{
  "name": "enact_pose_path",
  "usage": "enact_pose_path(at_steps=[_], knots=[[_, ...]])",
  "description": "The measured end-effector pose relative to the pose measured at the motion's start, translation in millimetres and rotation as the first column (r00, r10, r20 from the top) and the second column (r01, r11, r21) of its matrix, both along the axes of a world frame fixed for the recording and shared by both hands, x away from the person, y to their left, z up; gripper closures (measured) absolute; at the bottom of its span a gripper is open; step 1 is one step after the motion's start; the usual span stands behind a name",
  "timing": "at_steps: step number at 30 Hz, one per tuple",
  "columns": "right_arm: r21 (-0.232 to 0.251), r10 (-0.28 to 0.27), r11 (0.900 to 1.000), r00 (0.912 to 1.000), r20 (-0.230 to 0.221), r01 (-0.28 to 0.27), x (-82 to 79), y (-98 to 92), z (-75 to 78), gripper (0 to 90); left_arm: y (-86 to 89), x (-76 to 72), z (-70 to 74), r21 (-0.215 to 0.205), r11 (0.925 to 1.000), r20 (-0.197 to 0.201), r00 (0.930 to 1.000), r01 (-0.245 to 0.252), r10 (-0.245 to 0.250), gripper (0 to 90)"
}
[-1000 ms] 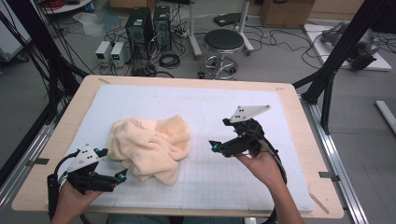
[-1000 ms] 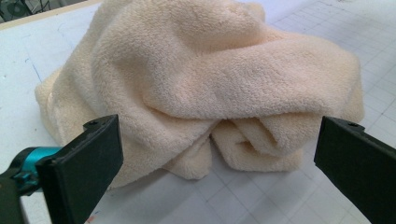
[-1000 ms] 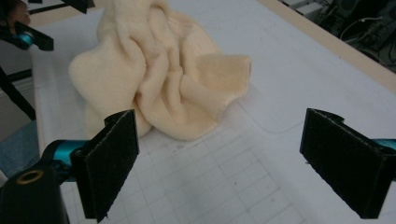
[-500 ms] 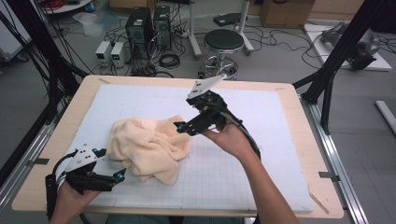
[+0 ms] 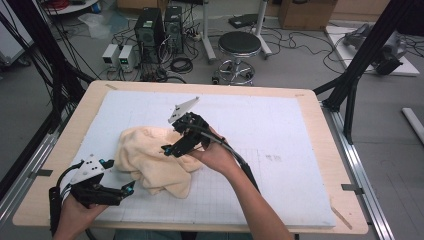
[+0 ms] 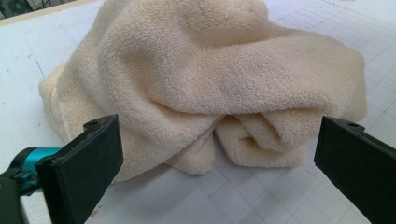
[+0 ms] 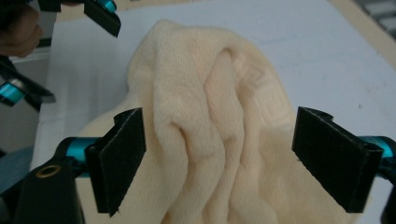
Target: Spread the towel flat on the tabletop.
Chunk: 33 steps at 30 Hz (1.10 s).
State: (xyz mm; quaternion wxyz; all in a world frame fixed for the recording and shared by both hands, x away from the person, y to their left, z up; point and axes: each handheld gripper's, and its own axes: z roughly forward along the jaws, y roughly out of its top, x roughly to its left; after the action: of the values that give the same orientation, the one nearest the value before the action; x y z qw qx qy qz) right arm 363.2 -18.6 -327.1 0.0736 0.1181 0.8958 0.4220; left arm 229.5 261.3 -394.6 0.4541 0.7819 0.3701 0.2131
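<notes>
Right claw (image 5: 167, 149) jaws wide, just been closing slightly, straddling ridges atop the crumpled towel (image 5: 155, 160) mid-surface; apparently no contact yet. Left claw (image 5: 131, 186) open beside its near edge. Pinch one fold only, then lift.

A crumpled cream towel (image 5: 155, 160) lies on the white gridded mat (image 5: 280, 130). The right gripper (image 5: 169, 149) hovers over its top (jaws apart, just been closing); the left gripper (image 5: 129, 187) waits beside its near edge.

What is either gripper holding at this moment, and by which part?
Nothing is held. The right gripper is open over the crumpled cream terry towel, its jaws just closing, pads apart from it. The left gripper is open beside it.
</notes>
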Motion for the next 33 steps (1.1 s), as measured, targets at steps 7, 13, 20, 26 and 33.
enact_pose_path(at_steps=[7, 13, 20, 26, 33], knots=[[-0.031, 0.023, 0.999, 0.9971, -0.073, -0.025, 2.2, 14.9, -45.5, 26.7, -0.4, 1.4, -0.2, 0.003, 1.0, -0.001, 1.0, 0.004, -0.004, 1.7], [-0.064, 0.049, 0.996, 0.994, -0.097, -0.055, 1.7, 25.3, -61.5, 34.4, -1.1, 1.8, -0.4, 0.003, 1.0, -0.001, 1.0, 0.004, -0.004, 1.7], [-0.122, 0.072, 0.989, 0.9927, -0.096, -0.084, -0.9, 37.5, -82.7, 56.5, -1.5, 2.1, -0.6, 0.006, 1.0, -0.002, 1.0, 0.007, -0.007, 1.7], [-0.118, 0.08, 0.989, 0.9908, -0.109, -0.093, 0.8, 34.3, -82.2, 70.5, -0.9, 1.9, -0.5, 0.009, 0.9999, -0.002, 1.0, 0.004, -0.004, 1.7], [-0.082, 0.077, 0.993, 0.9884, -0.131, -0.088, 4.3, 26.5, -76.2, 73.4, 0.4, 1.6, -0.9, 0.01, 0.9999, -0.004, 1.0, 0.004, -0.004, 1.7]])
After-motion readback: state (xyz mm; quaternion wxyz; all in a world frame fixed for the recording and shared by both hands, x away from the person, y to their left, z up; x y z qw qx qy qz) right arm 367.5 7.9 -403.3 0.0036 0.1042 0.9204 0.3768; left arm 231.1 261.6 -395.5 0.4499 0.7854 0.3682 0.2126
